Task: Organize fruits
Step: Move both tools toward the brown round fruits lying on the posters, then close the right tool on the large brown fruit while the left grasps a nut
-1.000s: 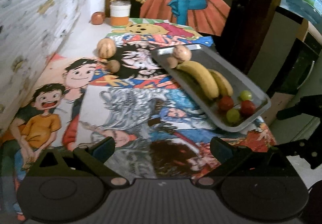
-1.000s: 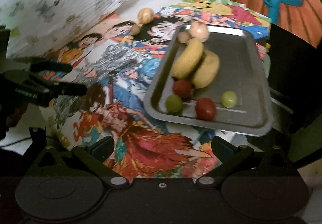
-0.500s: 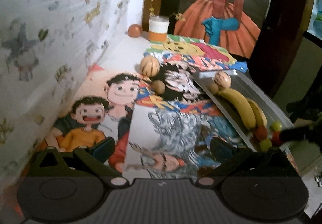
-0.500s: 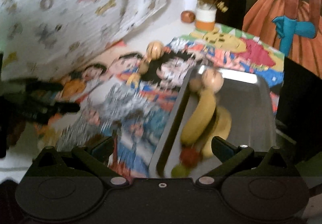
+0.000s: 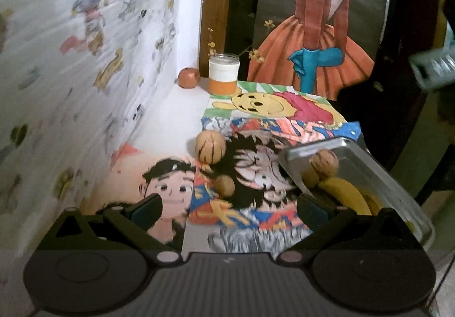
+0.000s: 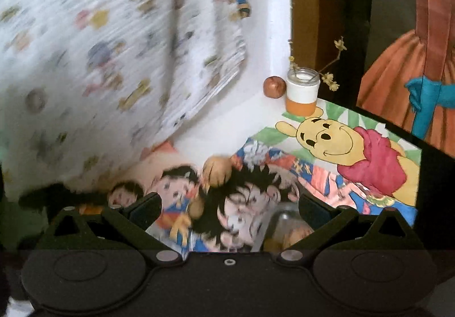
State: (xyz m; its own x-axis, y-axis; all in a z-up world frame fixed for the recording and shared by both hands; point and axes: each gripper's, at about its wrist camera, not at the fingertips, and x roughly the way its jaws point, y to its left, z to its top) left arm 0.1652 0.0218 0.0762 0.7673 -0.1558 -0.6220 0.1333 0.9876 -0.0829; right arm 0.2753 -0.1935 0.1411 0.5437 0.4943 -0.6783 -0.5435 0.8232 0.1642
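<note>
Here both grippers hang above a counter (image 5: 170,117) covered in cartoon drawings, each with its jaws spread wide and nothing between them.

Ahead of the left gripper (image 5: 229,207), just beyond the gap between its jaws, lies a small brown fruit (image 5: 224,185) on the drawings. Farther out along the same line sits a larger striped tan fruit (image 5: 210,147), apart from the small one. Past the tip of the right-hand jaw, a metal tray (image 5: 378,172) stands on the counter; its near corner reaches almost to that jaw. Inside the tray, at its far end, rest a striped round fruit (image 5: 324,164) and a smaller brown one (image 5: 310,178) touching it, and just nearer lie two yellow bananas (image 5: 345,193), partly hidden behind the jaw. Far ahead, against the back wall, stand a white and orange jar (image 5: 223,73) and a reddish fruit (image 5: 188,77) just beside it.

The right gripper (image 6: 229,207) looks over the same spot, though much of that view is blurred. A tan fruit (image 6: 217,170) lies beyond the gap, nearer the left-hand jaw, and a smaller one (image 6: 196,209) sits between the jaws close to the same side. The tray's corner (image 6: 284,210) shows just inside the right-hand jaw. The jar (image 6: 302,90) and the reddish fruit (image 6: 273,86) stand well ahead.
</note>
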